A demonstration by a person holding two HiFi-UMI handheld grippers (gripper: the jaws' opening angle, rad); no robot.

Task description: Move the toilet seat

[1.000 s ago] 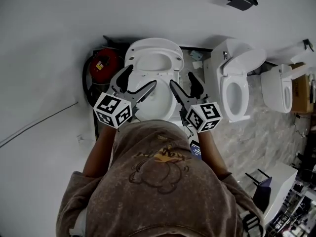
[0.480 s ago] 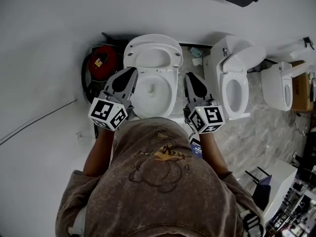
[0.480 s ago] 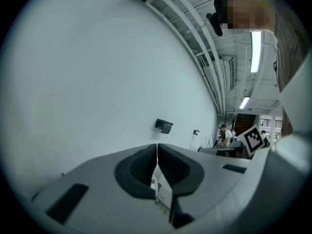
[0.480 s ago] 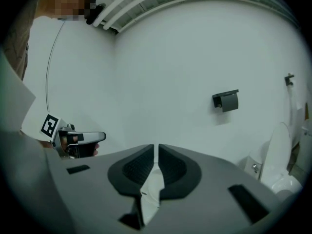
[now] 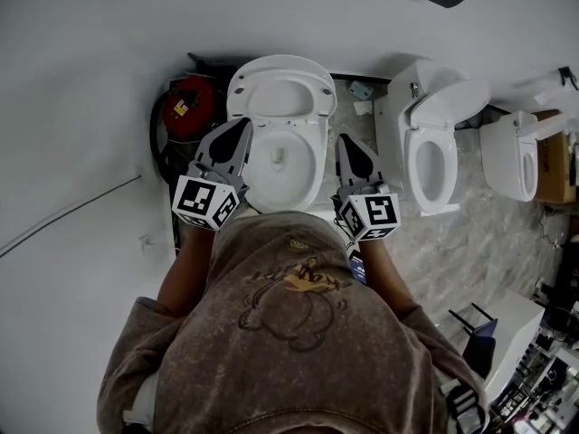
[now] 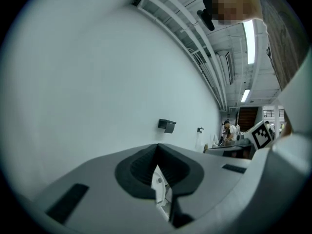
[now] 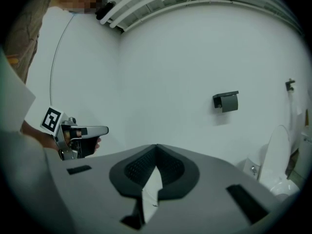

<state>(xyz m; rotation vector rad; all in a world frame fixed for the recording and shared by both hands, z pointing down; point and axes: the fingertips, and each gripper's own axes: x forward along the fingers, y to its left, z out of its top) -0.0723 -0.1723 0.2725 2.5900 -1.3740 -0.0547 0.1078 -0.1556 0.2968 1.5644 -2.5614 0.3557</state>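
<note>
Seat (image 5: 318, 107) is up, leaning back behind bowl (image 5: 282, 165). L gripper (image 5: 239, 128) & R gripper (image 5: 347, 143) flank the bowl, jaws shut, empty. Seat's prob. stiff, slick plastic, hinged: pinch its free edge, lower gently.

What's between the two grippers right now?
The head view shows the white toilet bowl, open, between the left gripper and the right gripper.
</note>
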